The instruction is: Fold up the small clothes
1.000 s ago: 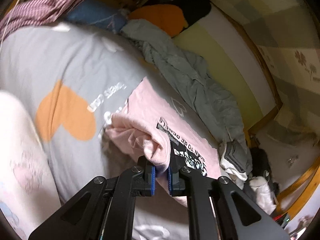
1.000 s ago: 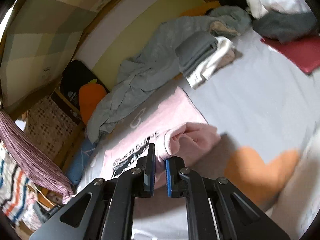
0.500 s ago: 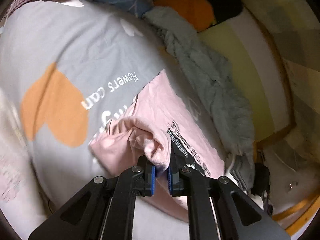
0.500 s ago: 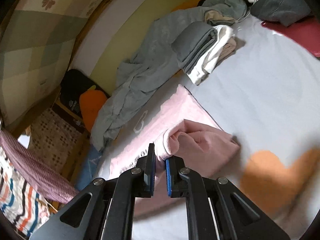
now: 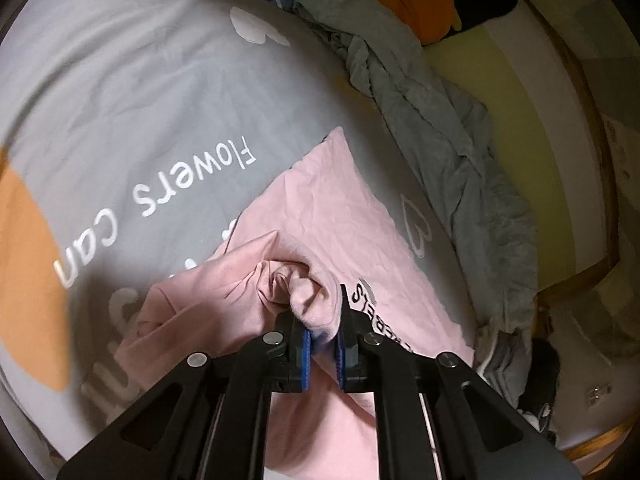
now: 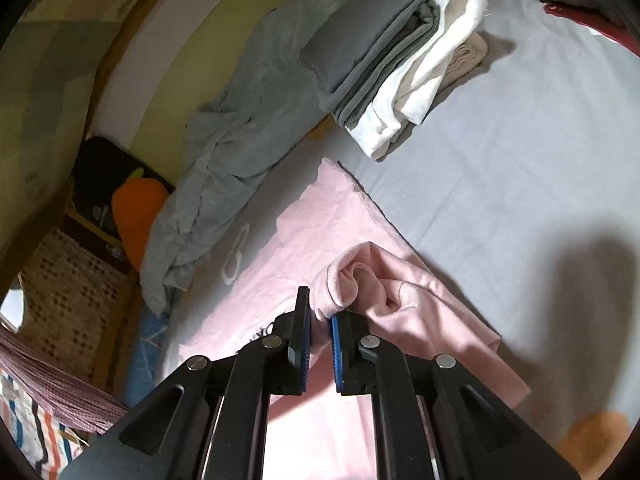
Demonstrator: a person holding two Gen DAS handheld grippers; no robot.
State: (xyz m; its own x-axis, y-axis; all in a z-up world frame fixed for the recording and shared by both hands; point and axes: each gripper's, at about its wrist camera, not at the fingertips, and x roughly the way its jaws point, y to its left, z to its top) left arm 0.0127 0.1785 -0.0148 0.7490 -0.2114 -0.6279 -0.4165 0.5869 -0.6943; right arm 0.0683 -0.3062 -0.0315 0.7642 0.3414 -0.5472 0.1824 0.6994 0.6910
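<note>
I am pointing both tongs downward at the grey bedsheet (image 5: 152, 92). My left gripper (image 5: 323, 342) is pinching 1 bunched edge of the pink shirt (image 5: 340, 216), my right gripper (image 6: 319, 340) is pinching another, and the shirt's remaining cloth is lying flat on the sheet.

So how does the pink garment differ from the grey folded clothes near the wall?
The pink garment lies partly spread out, one edge bunched and pinched by both grippers; the grey folded clothes lie in a neat stack, untouched. The pink garment carries black printed lettering; the grey folded clothes look plain. Both rest on the grey bedspread.
</note>
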